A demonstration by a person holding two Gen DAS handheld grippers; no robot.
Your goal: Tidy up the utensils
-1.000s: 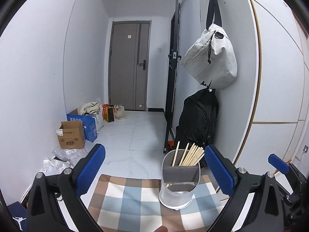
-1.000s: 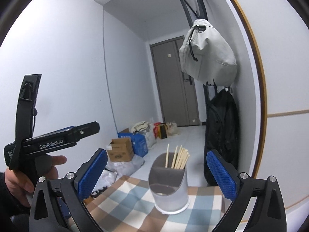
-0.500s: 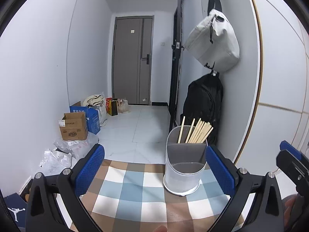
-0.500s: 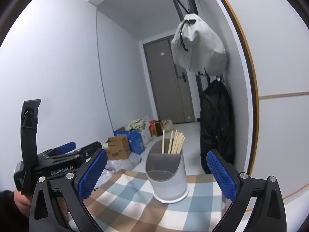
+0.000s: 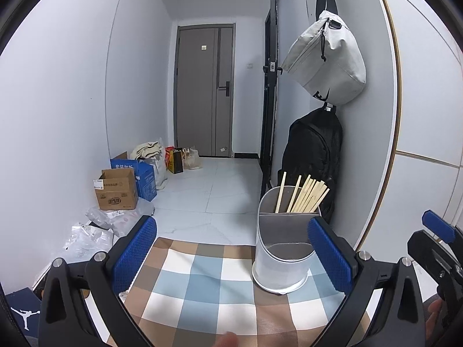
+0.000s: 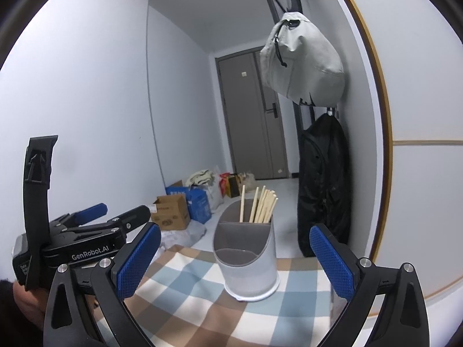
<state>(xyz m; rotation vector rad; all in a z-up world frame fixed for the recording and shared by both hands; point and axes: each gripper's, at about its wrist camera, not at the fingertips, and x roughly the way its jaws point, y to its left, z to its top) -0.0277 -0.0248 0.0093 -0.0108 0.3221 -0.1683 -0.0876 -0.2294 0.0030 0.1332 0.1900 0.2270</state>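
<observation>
A white and grey utensil holder (image 5: 282, 248) (image 6: 247, 257) stands upright on a checked cloth (image 5: 202, 286) (image 6: 202, 297). Several wooden chopsticks (image 5: 303, 195) (image 6: 260, 206) lean in its rear compartment; the front compartment looks empty. My left gripper (image 5: 231, 254) is open with nothing between its blue pads, and the holder sits just inside its right finger. My right gripper (image 6: 235, 263) is open too, the holder between its fingers but farther ahead. The left gripper also shows at the left of the right wrist view, held by a hand (image 6: 26, 303).
A grey bag (image 5: 327, 60) and a black backpack (image 5: 314, 156) hang on the right wall close behind the holder. Cardboard boxes (image 5: 117, 189), plastic bags and clutter lie on the floor at left. A closed grey door (image 5: 205, 92) ends the corridor.
Both cameras tilted down and drew slightly nearer, so more of the checked cloth shows. The holder and chopsticks have not moved. Both grippers stayed open.
</observation>
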